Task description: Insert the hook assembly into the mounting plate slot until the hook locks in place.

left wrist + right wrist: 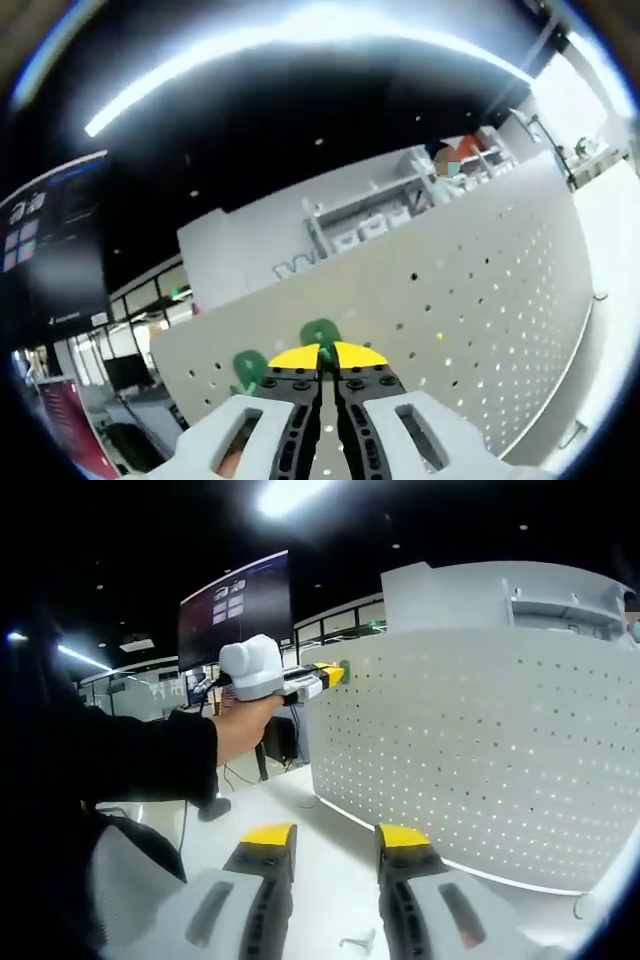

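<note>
1. Right gripper (325, 855) jaws gaped, empty, over white table (300, 810).
2. Left gripper (327, 362) pinched on green hook (320, 335) at pegboard (480, 300) top corner.
3. Risk: hook (343, 672) tilted, missing slot, unlocked.

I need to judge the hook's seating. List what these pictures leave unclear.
- Green plastic hook, left gripper view: the shut left tool covers its base and slot.
- Same hook, right gripper view: too small for lock state.
- White perforated mounting plate: cut off at the right edge.
</note>
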Demonstrator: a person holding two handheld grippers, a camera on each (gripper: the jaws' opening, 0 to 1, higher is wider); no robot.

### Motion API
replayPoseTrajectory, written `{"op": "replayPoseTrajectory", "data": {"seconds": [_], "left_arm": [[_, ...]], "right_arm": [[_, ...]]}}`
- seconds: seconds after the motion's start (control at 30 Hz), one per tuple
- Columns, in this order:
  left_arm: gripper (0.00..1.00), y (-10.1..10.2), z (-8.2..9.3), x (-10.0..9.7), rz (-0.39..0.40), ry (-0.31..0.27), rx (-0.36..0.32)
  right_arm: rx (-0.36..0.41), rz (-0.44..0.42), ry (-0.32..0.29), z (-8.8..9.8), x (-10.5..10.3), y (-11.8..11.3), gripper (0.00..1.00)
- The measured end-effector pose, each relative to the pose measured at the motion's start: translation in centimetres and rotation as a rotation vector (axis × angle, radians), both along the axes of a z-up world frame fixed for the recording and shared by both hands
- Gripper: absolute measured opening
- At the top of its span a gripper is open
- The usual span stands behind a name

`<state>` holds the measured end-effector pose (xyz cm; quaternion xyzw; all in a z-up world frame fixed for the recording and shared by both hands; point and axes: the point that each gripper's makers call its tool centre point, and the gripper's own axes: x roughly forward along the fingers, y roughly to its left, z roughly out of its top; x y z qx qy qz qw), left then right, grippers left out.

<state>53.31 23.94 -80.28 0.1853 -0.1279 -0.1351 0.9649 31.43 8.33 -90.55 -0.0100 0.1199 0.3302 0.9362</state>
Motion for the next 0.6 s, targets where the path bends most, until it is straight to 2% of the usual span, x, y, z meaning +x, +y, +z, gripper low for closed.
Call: {"op": "replayPoseTrajectory", "data": {"seconds": [0.1,0.17,0.2,0.23,0.27,0.43,0.53,0.6], "left_arm": [[0.03,0.07,0.04,0.02,-0.009,-0.001,-0.005],[0.04,0.05,0.04,0.0,-0.042,0.016,-0.081],[0.04,0.12,0.01,-0.03,-0.066,0.04,-0.153],[0.04,0.18,-0.01,-0.02,-0.076,0.051,-0.182],[0.05,0.26,0.06,-0.04,-0.093,0.066,-0.242],[0.07,0.26,-0.13,0.0,-0.095,0.089,-0.254],[0.13,0.31,-0.41,0.06,-0.091,0.109,-0.272],[0.12,0.22,-0.46,0.01,-0.093,0.11,-0.266]], "right_arm": [[-0.001,-0.002,0.003,-0.11,0.06,-0.07,0.29],[0.001,-0.001,0.003,-0.12,0.11,0.02,0.29],[0.002,0.001,0.004,-0.14,0.13,0.11,0.29],[0.001,0.004,0.004,-0.16,0.15,0.22,0.29],[0.0,0.006,0.004,-0.17,0.15,0.29,0.29],[0.0,0.009,0.004,-0.18,0.13,0.33,0.29],[0.003,0.003,0.003,-0.15,0.16,0.05,0.29],[0.002,0.0,0.003,-0.19,0.18,-0.09,0.29]]}}
